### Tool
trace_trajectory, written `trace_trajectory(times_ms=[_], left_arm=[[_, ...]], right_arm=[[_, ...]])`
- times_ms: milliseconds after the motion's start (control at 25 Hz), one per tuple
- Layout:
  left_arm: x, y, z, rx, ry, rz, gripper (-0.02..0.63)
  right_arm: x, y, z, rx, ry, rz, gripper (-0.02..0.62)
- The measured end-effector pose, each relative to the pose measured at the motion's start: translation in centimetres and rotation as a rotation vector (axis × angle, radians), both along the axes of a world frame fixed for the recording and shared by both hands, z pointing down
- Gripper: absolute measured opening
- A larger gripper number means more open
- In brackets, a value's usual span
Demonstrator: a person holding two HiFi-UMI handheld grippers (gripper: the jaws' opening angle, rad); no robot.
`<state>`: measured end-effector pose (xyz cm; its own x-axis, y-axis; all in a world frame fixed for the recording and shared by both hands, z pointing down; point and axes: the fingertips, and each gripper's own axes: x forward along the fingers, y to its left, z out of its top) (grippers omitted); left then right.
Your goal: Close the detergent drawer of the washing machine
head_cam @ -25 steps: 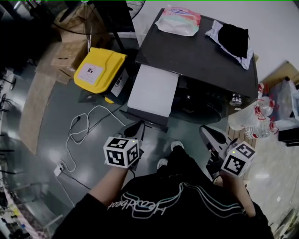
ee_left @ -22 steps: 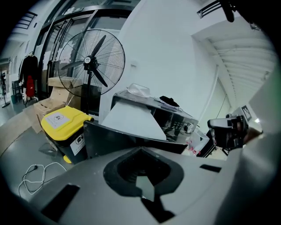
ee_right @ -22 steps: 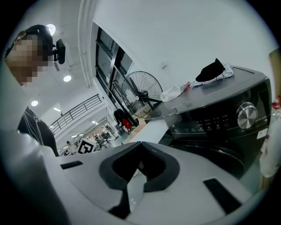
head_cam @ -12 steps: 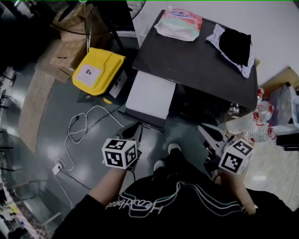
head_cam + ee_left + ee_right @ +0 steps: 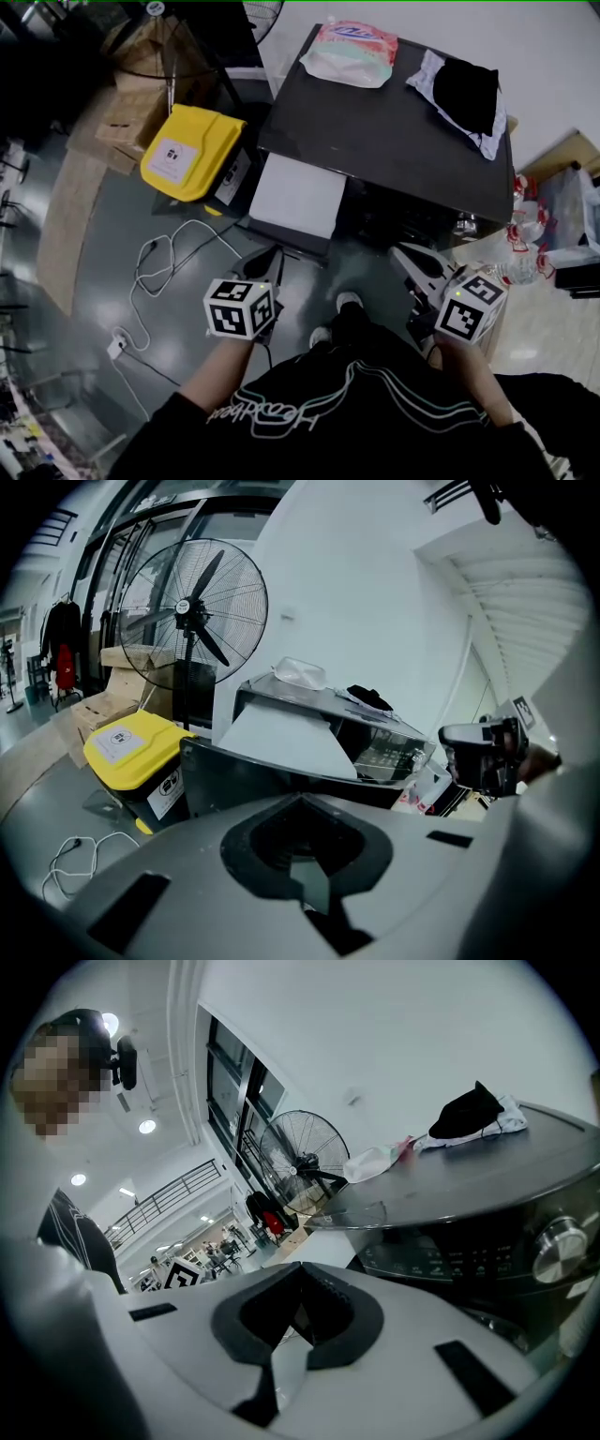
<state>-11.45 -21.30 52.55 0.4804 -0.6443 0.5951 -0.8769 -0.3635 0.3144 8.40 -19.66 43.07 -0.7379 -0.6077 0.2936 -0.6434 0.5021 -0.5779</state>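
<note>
Head view shows me the washing machine (image 5: pixel 394 131) from above, a dark flat top, with its detergent drawer (image 5: pixel 295 195) pulled out of the front left corner toward the person; the drawer's pale top face is fully exposed, so it stands open. The left gripper (image 5: pixel 267 253) is held low and points at the drawer's front edge, just short of it, and I cannot tell from here whether the tips touch it. The right gripper (image 5: pixel 410 255) sits off to the other side, in front of the machine's dark front and well apart from the drawer. In the left gripper view the fingers (image 5: pixel 234 855) are pressed together with nothing between them, and right past their tips I see the drawer's dark front panel with the white slab rising behind it. The right gripper view tells the same of its own fingers (image 5: pixel 394 1354): brought together, empty, aimed at the control panel, where a round knob (image 5: pixel 560 1241) shows at the right. On top of the machine lie a pink and green pouch (image 5: pixel 352 52) at the back left and a black cloth (image 5: pixel 464 89) on a white one at the back right. Left of the machine a yellow box (image 5: pixel 187 150) stands on the floor, a white cable (image 5: pixel 150 272) loops over the grey floor near the left gripper, and a big standing fan (image 5: pixel 192 607) shows behind the box in the left gripper view.
</note>
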Motion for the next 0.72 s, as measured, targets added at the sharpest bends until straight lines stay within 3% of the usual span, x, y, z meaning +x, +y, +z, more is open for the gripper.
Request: trace_trajectory(times_ms=[720], left_arm=[[1.2,-4.0,-0.2,0.020,0.008,-0.003,0.023]], right_arm=[[0.5,-2.6,0.8,-0.020,0.004,0.009,0.026]])
